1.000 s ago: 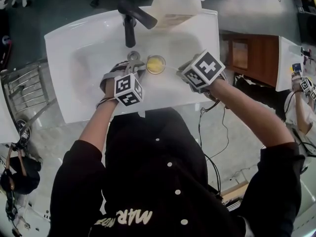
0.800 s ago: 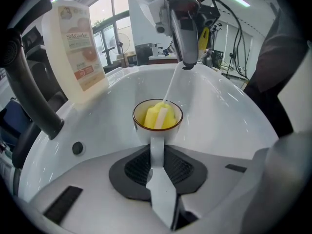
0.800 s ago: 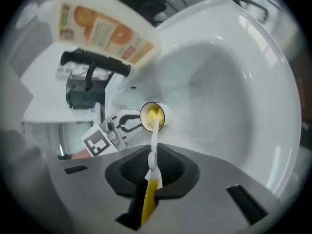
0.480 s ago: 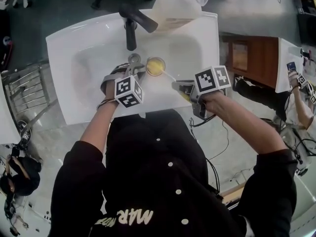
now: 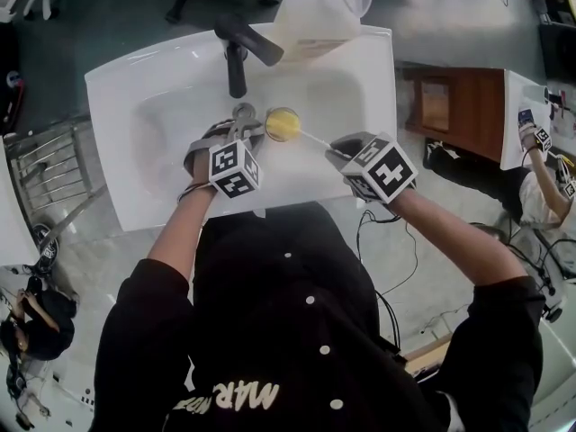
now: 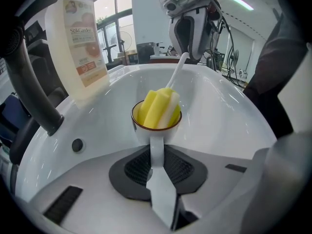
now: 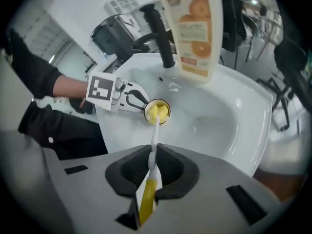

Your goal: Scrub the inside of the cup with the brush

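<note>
A small white cup (image 6: 156, 126) with a dark rim is held over the white sink basin (image 5: 171, 124). My left gripper (image 6: 157, 152) is shut on its handle. A brush with a yellow sponge head (image 6: 158, 107) and a white stem sits inside the cup (image 7: 157, 112). My right gripper (image 7: 148, 179) is shut on the brush's yellow and white handle (image 7: 146, 199), to the right of the cup (image 5: 283, 123) in the head view. There the left gripper (image 5: 243, 131) and right gripper (image 5: 346, 154) flank the cup.
A black faucet (image 5: 241, 43) stands at the back of the sink. A soap bottle with an orange label (image 7: 195, 28) stands on the back rim, also in the left gripper view (image 6: 78, 48). A metal rack (image 5: 45, 165) lies left of the sink.
The right gripper swung out to the lower right and back in toward the cup, its marker cube turning. The left gripper and cup stayed put.
</note>
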{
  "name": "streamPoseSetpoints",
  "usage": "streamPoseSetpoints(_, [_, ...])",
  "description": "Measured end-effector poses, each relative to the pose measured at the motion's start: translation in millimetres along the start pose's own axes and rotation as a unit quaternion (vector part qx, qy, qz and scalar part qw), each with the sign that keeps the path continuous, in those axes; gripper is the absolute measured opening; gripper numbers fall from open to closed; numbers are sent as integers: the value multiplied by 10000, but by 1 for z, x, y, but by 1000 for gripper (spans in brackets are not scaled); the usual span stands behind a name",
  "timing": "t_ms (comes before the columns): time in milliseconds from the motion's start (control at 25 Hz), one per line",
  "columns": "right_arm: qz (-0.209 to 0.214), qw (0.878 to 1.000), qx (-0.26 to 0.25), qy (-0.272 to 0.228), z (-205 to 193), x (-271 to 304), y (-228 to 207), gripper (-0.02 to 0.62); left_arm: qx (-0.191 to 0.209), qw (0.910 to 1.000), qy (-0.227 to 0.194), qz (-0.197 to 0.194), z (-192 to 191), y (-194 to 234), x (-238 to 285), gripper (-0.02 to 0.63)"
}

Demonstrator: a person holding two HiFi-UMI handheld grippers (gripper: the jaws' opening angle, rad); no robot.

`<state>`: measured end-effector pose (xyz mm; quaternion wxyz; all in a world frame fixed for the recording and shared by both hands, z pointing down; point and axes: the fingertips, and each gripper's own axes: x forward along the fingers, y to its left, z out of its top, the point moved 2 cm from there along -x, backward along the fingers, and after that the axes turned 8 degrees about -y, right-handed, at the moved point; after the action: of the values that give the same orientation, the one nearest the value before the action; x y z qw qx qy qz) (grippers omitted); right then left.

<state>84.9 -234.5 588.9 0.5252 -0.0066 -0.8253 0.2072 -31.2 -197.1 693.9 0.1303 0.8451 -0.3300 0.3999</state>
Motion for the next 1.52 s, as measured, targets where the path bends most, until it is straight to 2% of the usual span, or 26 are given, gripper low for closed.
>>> streamPoseSetpoints(80, [-211,9957,-901,59,4,-6,-4,44,-2,10000,11,-2,0,0,0,84])
streamPoseSetpoints(160, [-414,9820,-1837,146,8,-14,-9,43,-15,10000,24,-1,-1,0,0,84])
streamPoseSetpoints(240, [-606,9593,-2746,249,16,-23,-12,43,-53,10000,26,-4,-2,2,0,84])
streamPoseSetpoints(320, [-804,9225,-3750,435,24,-31,-14,43,-64,10000,29,-14,-2,2,0,86])
streamPoseSetpoints(360, [-886,8975,-4284,560,27,-33,-14,43,-57,10000,33,-20,-2,2,0,86])
streamPoseSetpoints(440, [-1024,8338,-5369,776,38,-35,-12,43,-46,10000,44,-31,-2,2,0,86])
streamPoseSetpoints(600, [-1217,6916,-7056,945,60,-30,1,43,-73,9999,53,-45,-1,3,0,86])
streamPoseSetpoints(720, [-1206,5578,-8067,1535,59,-26,2,43,-77,9999,64,-66,0,3,-1,86])
streamPoseSetpoints(760, [-1223,5232,-8277,1619,60,-22,3,43,-70,9999,67,-69,1,3,-1,84])
streamPoseSetpoints(800, [-1218,5017,-8400,1667,61,-17,3,43,-64,9999,69,-70,1,3,-1,84])
streamPoseSetpoints(840, [-1187,4923,-8453,1705,61,-11,2,43,-60,9999,68,-71,2,3,-1,84])
streamPoseSetpoints(1040, [-1045,4701,-8566,1853,57,19,1,43,-62,9999,65,-81,4,3,0,84])
streamPoseSetpoints(1120, [-1086,4673,-8569,1884,58,24,0,42,-77,9999,83,-76,3,4,0,84])
streamPoseSetpoints(1160, [-1108,4713,-8543,1892,59,25,0,41,-90,9999,92,-72,3,4,0,84])
streamPoseSetpoints(1200, [-1114,4821,-8480,1901,60,25,-1,41,-99,9999,101,-69,3,4,-1,84])
streamPoseSetpoints(1240, [-1097,5026,-8359,1913,59,26,-1,41,-98,9999,108,-66,3,4,-1,84])
streamPoseSetpoints(1280, [-1061,5353,-8156,1923,58,27,-2,41,-92,9999,115,-63,3,4,-1,84])
streamPoseSetpoints(1320, [-1010,5800,-7849,1930,57,27,-4,41,-84,9999,121,-58,3,4,-1,84])
streamPoseSetpoints(1440, [-812,7457,-6334,1901,53,28,-14,43,-13,9999,136,-41,4,3,-1,84])
streamPoseSetpoints(1480, [-699,7984,-5680,1872,51,27,-17,43,25,9999,145,-37,4,3,-1,84])
streamPoseSetpoints(1520, [-564,8445,-5003,1826,48,26,-18,43,59,9999,154,-36,5,3,-1,86])
